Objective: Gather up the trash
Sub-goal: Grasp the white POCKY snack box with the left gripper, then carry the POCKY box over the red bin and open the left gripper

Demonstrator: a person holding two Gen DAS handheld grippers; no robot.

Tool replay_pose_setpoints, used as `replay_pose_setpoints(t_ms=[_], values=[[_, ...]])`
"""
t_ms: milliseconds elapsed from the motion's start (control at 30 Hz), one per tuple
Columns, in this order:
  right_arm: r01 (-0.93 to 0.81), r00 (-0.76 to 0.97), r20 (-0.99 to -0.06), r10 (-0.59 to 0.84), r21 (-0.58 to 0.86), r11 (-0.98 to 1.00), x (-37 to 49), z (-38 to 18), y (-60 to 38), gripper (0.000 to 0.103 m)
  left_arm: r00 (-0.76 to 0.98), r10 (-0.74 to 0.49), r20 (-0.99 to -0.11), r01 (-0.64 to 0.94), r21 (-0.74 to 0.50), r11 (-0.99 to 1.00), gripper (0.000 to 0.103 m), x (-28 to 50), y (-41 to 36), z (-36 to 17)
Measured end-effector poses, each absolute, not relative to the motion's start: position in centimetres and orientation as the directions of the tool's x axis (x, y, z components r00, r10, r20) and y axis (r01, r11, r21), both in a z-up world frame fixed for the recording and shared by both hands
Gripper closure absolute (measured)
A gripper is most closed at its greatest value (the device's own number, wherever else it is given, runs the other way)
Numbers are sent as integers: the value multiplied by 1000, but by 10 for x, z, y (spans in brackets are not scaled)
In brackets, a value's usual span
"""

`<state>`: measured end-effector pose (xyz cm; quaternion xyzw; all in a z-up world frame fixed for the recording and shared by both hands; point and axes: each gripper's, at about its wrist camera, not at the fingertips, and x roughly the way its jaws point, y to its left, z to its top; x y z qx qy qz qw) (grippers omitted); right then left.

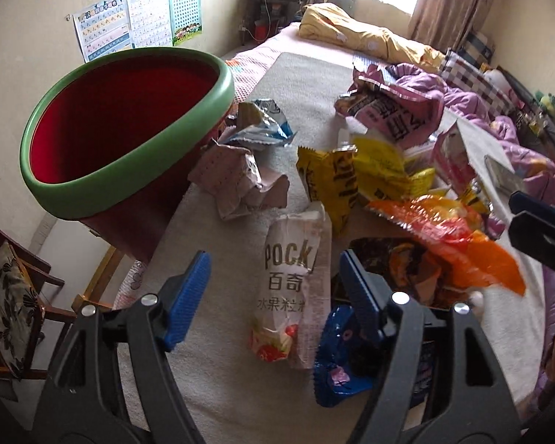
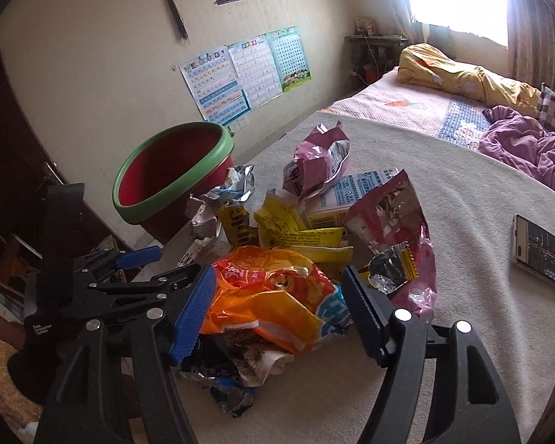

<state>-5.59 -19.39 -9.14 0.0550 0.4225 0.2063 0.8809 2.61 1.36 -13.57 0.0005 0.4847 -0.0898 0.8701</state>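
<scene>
The left gripper (image 1: 273, 299), a black plastic clamp with two blue ribbed fingers (image 1: 188, 296), tilts steeply downward. Its jaws stand partly apart; neither blue pad presses on anything, though a pale wrapper lies in the gap between them. In the right wrist view the same gripper (image 2: 155, 259) shows at the left edge, seen from the side, angled down.

The right gripper (image 2: 279, 309), of the same black build with blue ribbed fingers (image 2: 362, 314), also tilts downward. Its jaws are likewise partly apart around an orange bag; whether the pads press on it cannot be told. In the left wrist view only its black tip (image 1: 536, 233) enters at the right edge.
</scene>
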Motion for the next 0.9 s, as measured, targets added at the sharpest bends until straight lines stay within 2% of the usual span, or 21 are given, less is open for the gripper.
replay_pose_setpoints(t_ms=[167,267,300,367,400,433,567,900], values=[[-358,534,-721,442,280,891,-58,-90,-188,35,497,-153,-854,162,-82,983,41,29,13,-149],[-389,508,-736,447,267,882,-60,-91,-179,35,493,-169,-853,174,-93,980,54,30,11,-155],[-397,498,-749,437,251,883,-58,-96,-175,35,498,-178,-849,177,-102,979,62,29,10,-157],[-391,488,-767,415,233,891,-56,-103,-172,36,514,-165,-842,178,-83,981,65,29,8,-156],[-387,478,-770,422,247,888,-54,-107,-172,41,524,-161,-836,182,-74,981,66,28,7,-154],[-384,469,-768,436,267,884,-53,-109,-174,45,535,-157,-830,184,-67,981,75,26,6,-151],[-395,467,-741,482,313,864,-54,-105,-180,69,566,-161,-809,190,-62,980,75,25,6,-141],[-447,573,-628,527,299,843,-67,-55,-179,72,681,-165,-713,178,-57,982,75,22,19,-86]])
